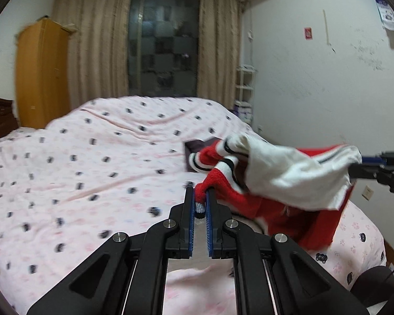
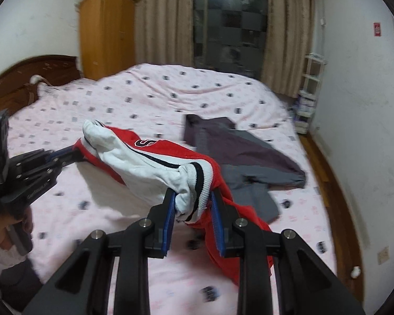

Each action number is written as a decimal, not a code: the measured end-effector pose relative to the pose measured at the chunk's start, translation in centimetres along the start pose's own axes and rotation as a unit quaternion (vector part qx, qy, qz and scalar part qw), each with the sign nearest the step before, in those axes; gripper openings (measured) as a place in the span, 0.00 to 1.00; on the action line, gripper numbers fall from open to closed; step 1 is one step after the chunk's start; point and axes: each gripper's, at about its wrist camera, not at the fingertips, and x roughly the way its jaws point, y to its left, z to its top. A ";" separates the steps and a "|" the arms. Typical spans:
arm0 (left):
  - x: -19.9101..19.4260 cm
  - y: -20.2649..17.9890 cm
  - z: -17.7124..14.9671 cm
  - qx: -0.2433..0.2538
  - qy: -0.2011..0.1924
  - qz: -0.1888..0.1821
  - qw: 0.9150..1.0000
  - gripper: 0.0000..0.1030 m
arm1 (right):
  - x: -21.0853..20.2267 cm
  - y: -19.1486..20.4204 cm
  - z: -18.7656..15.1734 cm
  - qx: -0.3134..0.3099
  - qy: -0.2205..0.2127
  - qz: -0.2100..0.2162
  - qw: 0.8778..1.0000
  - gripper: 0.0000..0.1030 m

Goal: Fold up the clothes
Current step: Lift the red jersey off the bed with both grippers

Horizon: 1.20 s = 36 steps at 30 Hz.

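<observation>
The left gripper [image 1: 200, 197] has its jaws clamped on a red knit edge of the jacket [image 1: 289, 181], and the right gripper [image 2: 193, 197] has its jaws clamped on a bunched white striped cuff. The red and white jacket hangs stretched between them above the bed [image 2: 149, 97], with a grey garment [image 2: 249, 155] lying flat on the pink sheet beyond it.

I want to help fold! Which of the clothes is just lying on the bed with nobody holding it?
The grey and purple jacket lies flat on the bed. Both grippers hold the red and white jacket.

A wooden wardrobe [image 2: 106, 34] stands beside beige curtains [image 2: 286, 31] and a dark window [image 2: 229, 18].
</observation>
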 end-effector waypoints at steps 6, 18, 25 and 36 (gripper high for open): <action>-7.1 3.7 1.1 -0.001 -0.043 0.053 0.998 0.06 | -3.9 3.2 -0.7 0.014 0.001 0.099 0.995 0.26; -17.6 8.3 1.4 0.023 -0.094 0.149 0.984 0.06 | -9.1 10.8 -2.5 0.005 0.028 0.267 0.963 0.26; -22.1 8.9 2.0 0.029 -0.120 0.167 0.978 0.06 | -11.6 13.5 -2.7 -0.007 0.044 0.333 0.942 0.26; -16.4 12.6 0.7 0.007 -0.051 0.186 0.981 0.06 | -7.9 15.1 -3.6 -0.026 0.079 0.275 0.958 0.26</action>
